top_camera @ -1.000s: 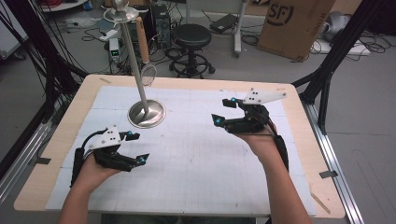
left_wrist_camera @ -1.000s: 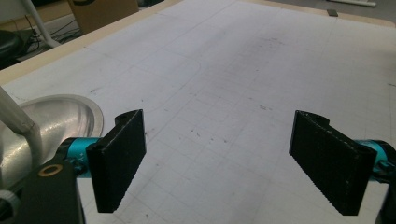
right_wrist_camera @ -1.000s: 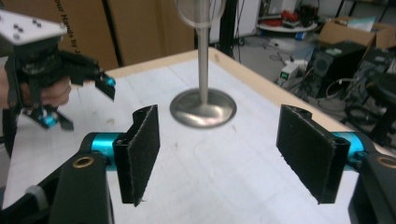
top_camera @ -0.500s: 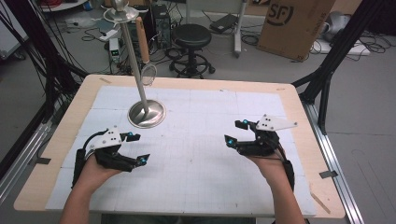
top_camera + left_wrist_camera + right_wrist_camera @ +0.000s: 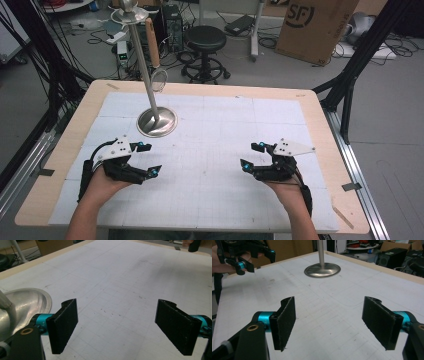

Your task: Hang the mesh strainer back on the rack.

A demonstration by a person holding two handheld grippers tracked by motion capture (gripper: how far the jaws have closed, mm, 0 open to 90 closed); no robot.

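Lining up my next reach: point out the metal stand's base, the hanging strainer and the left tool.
Stand base (image 5: 157, 122), high view: on the round steel foot.
Strainer (image 5: 159, 80), high view: on its round mesh head.
Left tool (image 5: 148, 158), high view: midway between the blue-tipped fingertips.

From above your side you look forward and down on the whole white gridded surface (image 5: 225, 150). Each claw camera sits low, close over that surface, looking along its own jaws. All three views share the round shiny metal stand base (image 5: 157, 121).
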